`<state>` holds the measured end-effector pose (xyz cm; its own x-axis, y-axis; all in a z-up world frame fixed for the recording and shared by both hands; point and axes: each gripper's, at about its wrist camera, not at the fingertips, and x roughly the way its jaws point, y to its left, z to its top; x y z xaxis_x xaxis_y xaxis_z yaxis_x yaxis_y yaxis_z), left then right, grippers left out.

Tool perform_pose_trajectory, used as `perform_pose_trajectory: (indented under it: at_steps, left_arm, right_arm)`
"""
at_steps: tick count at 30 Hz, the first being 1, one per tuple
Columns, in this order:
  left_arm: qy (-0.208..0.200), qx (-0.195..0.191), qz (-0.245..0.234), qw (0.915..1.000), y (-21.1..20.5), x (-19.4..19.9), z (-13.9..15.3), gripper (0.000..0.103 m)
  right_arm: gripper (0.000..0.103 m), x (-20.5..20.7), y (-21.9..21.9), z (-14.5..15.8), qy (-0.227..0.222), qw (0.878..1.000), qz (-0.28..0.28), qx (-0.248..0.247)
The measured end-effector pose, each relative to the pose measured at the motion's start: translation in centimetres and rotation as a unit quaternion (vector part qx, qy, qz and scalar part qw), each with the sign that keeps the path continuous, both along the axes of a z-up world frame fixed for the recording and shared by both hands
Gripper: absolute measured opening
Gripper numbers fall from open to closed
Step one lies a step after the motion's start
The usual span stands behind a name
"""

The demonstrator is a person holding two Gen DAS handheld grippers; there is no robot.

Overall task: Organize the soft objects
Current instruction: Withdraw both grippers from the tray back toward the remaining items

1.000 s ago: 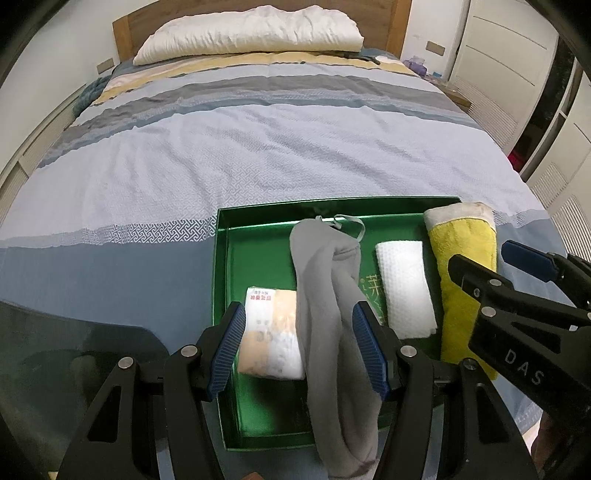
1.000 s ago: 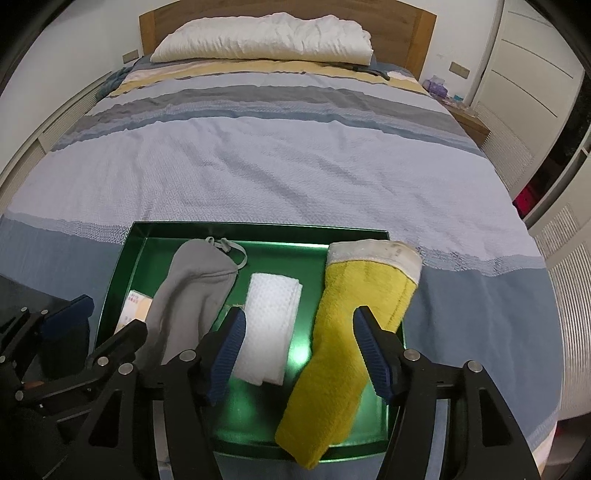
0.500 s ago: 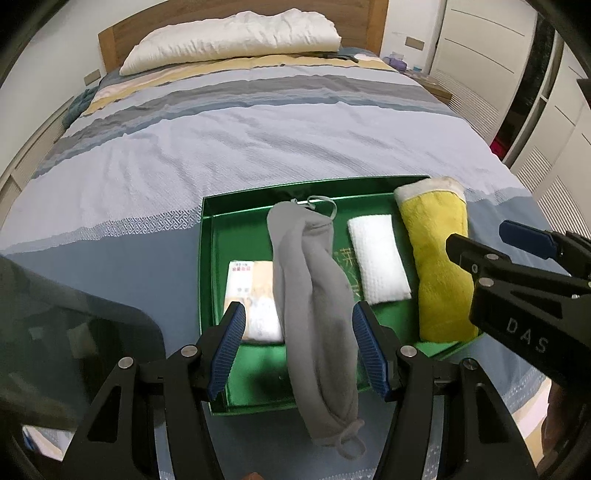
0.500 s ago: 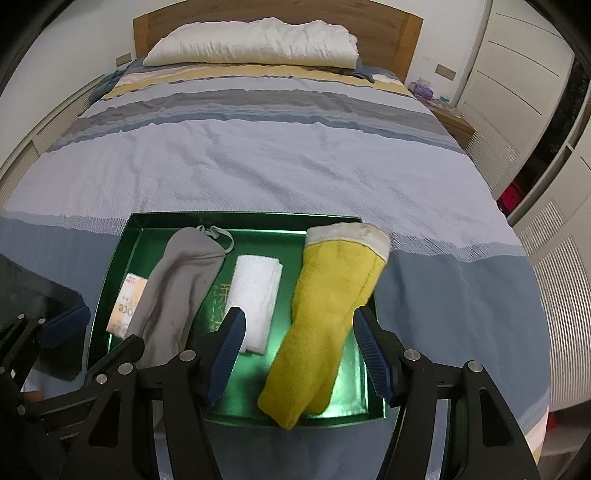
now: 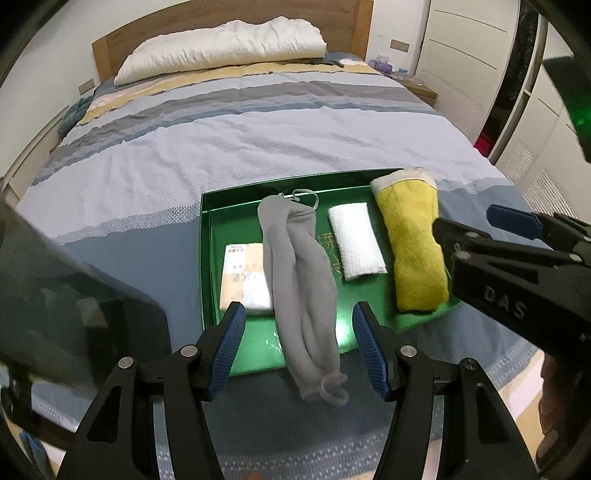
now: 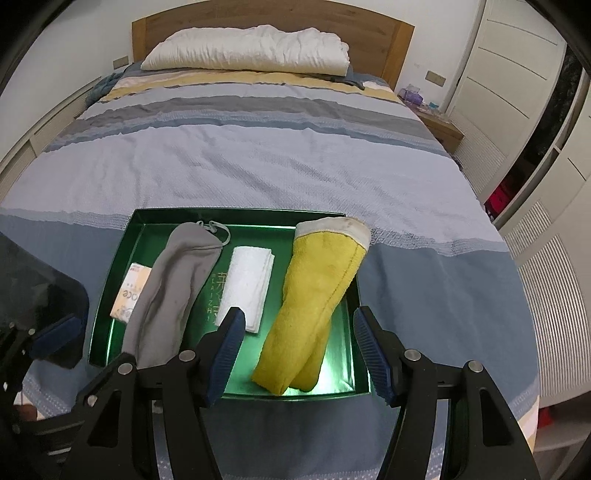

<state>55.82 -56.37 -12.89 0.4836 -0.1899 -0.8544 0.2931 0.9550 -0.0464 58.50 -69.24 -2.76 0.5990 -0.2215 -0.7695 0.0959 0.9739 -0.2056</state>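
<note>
A bed (image 6: 280,162) with a striped blue, grey and yellow cover fills the room, a white pillow (image 6: 247,48) against its wooden headboard (image 6: 273,22) and white wardrobe doors (image 6: 517,66) along the right side. Near the foot of the bed lies a shallow green tray (image 6: 110,288) holding four soft things side by side: a small printed tissue pack (image 5: 243,277) at the left, a long grey cloth pouch (image 5: 299,280) with a cord loop, a folded white cloth (image 5: 356,240), and a rolled yellow towel (image 6: 314,306) at the right. The grey pouch overhangs the tray's near rim onto the cover. The left gripper (image 5: 297,350) hovers above that near end, its blue-padded fingers spread either side of the pouch and touching nothing. The right gripper (image 6: 299,350) likewise stands with fingers apart, the yellow towel's near end lying below and between them, clear of both pads.
</note>
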Motion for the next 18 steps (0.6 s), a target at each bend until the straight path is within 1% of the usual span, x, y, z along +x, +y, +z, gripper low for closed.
perform_pose_trajectory:
  at_steps: [4, 8, 12, 15, 18]
  left_arm:
    - [-0.001, -0.006, -0.005, 1.0000, 0.7, -1.8, 0.8, 0.054]
    - [-0.007, -0.019, -0.008, 0.9998, 2.4, -4.6, 2.1, 0.054]
    - [-0.019, -0.021, -0.010, 0.9995, 4.9, -7.7, 3.5, 0.054]
    - [-0.031, -0.021, -0.010, 0.9992, 6.5, -9.5, 4.5, 0.054]
    - [-0.041, -0.028, -0.013, 0.9987, 8.3, -10.9, 5.7, 0.054]
  right_arm:
    - [0.063, -1.0, 0.1, 0.7, -0.010, 1.000, -0.010, 0.003]
    - [0.064, -3.0, 0.6, 1.4, -0.026, 0.999, -0.022, -0.002]
    - [0.064, -6.2, 2.3, 1.7, -0.042, 0.999, -0.021, -0.010]
    - [0.064, -8.7, 4.0, 1.8, -0.044, 0.999, -0.014, -0.008]
    - [0.064, -11.1, 5.9, 2.6, -0.052, 0.999, -0.003, -0.009]
